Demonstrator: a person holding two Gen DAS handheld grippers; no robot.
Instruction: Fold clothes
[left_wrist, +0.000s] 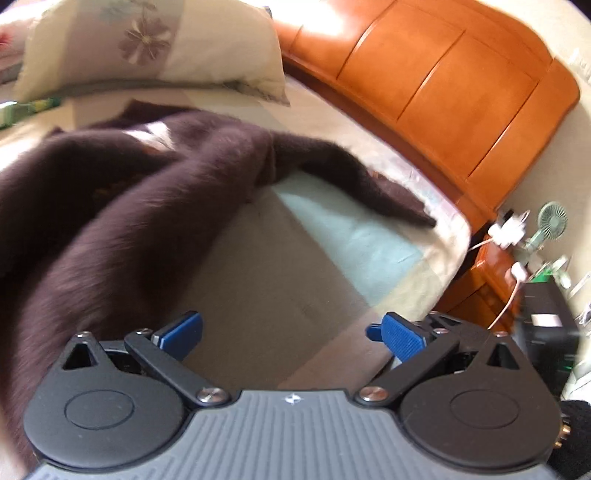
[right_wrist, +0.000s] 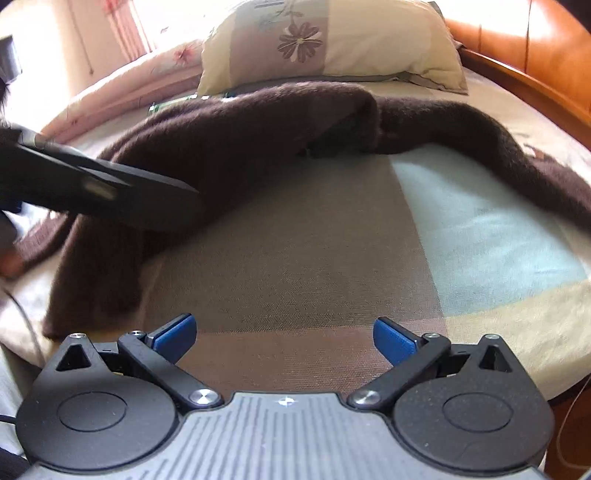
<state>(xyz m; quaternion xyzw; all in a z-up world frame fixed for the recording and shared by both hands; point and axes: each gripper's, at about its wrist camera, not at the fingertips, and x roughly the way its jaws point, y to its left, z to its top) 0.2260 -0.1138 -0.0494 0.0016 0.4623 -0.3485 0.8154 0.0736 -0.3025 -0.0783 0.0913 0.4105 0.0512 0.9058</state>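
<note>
Gaping empty, both tongs, left (left_wrist: 291, 334) and right (right_wrist: 284, 338), face an unlabelled brown sweater (right_wrist: 236, 129)

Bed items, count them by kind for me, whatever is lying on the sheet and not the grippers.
Dark brown sweater: 1
Floral pillow: 1
Pink folded quilt: 1
Green and white item, partly hidden behind the sweater, kind unclear: 1
Total: 4

A bed (right_wrist: 295, 266) carries a brown sweater (right_wrist: 236, 133) and a pillow (right_wrist: 332, 40).
</note>
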